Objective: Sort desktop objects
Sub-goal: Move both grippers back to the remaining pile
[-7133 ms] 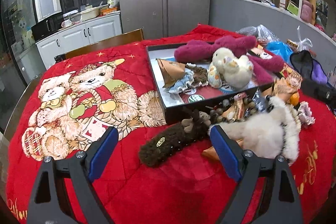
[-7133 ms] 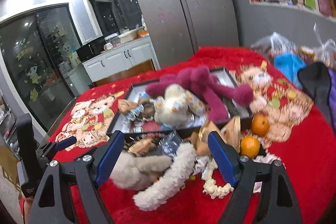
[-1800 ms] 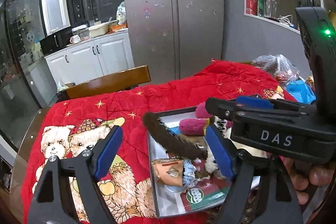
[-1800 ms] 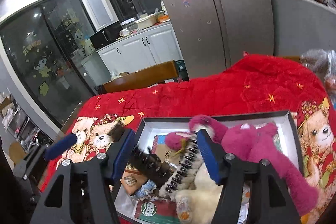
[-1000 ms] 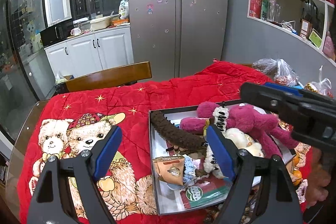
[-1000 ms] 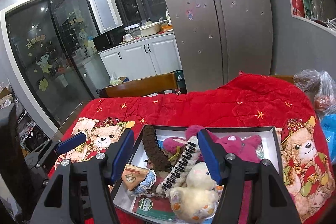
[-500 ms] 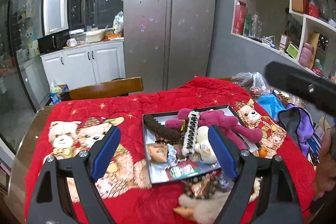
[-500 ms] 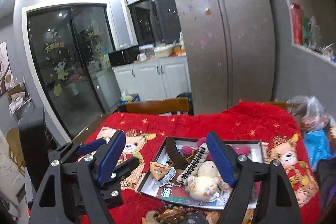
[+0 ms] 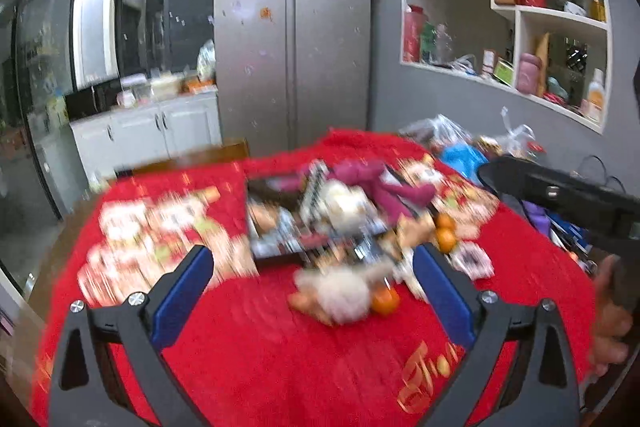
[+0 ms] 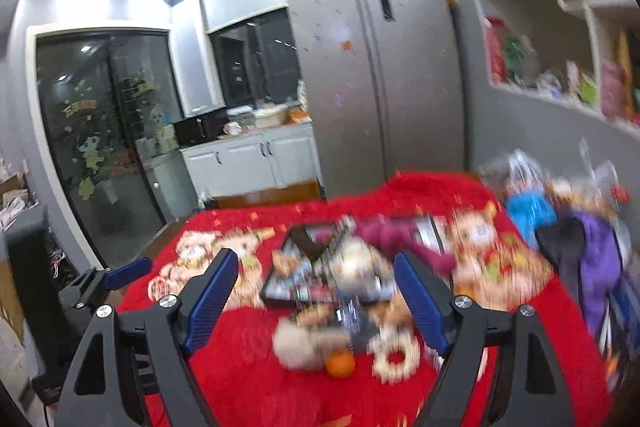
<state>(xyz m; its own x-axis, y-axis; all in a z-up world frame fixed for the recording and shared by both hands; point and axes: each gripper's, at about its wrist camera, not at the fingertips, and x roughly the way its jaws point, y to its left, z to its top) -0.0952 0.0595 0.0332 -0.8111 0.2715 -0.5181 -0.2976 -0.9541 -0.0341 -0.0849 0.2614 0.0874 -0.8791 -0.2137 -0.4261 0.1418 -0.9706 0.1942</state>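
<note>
Facing the loose pile at the near edge of the bench (image 9: pixel 248 359): a pale fluffy toy (image 9: pixel 340 293) and an orange (image 9: pixel 386 301) lie ahead of the left claw (image 9: pixel 312 291), between its spread blue pads, not touched. Left claw jaws have just opened wider, empty. Right claw (image 10: pixel 316 291) likewise released, nothing held. Tray (image 9: pixel 276 257) sits beyond the pile, mid-bench. Motion blur smears everything; the toy's long axis is probably crosswise, uncertain.
</note>
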